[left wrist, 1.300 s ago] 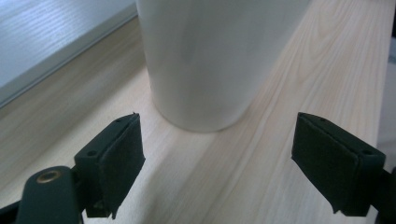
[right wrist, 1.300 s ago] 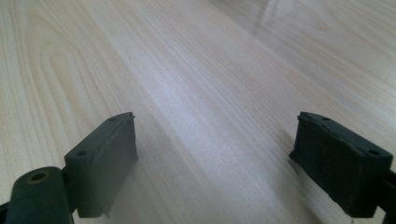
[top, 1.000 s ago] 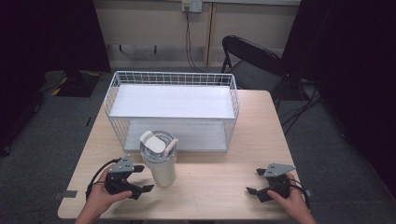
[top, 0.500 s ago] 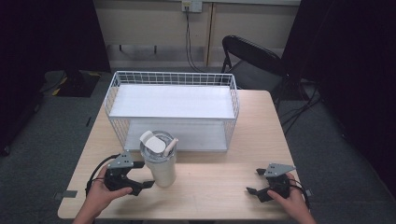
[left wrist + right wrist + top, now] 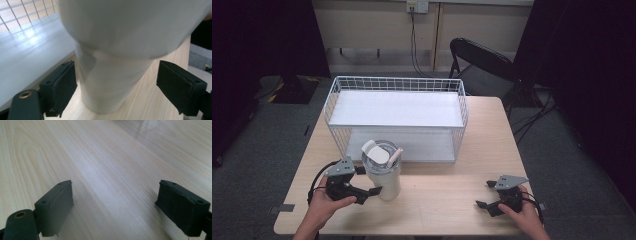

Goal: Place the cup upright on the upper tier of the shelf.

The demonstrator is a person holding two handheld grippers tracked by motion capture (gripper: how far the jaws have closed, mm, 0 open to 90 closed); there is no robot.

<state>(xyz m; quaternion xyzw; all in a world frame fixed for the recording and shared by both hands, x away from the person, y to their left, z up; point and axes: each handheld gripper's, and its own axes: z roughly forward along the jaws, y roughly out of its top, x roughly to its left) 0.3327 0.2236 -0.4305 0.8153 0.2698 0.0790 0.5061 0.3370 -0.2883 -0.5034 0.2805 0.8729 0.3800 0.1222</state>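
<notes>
Left gripper (image 5: 117,82) jaws are set wide around the lower body of the white lidded tumbler (image 5: 383,172), pads not seen pressing on it; right gripper (image 5: 120,205) jaws are spread open over bare wooden table (image 5: 452,200), nothing held. Tumbler is stood upright at the table's front left, just before the white wire basket (image 5: 397,120). No readable writing is made out.

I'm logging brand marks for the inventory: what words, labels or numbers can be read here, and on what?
None can be read.
The white tumbler, its lid, the wire basket and the table show no text, label or number.
</notes>
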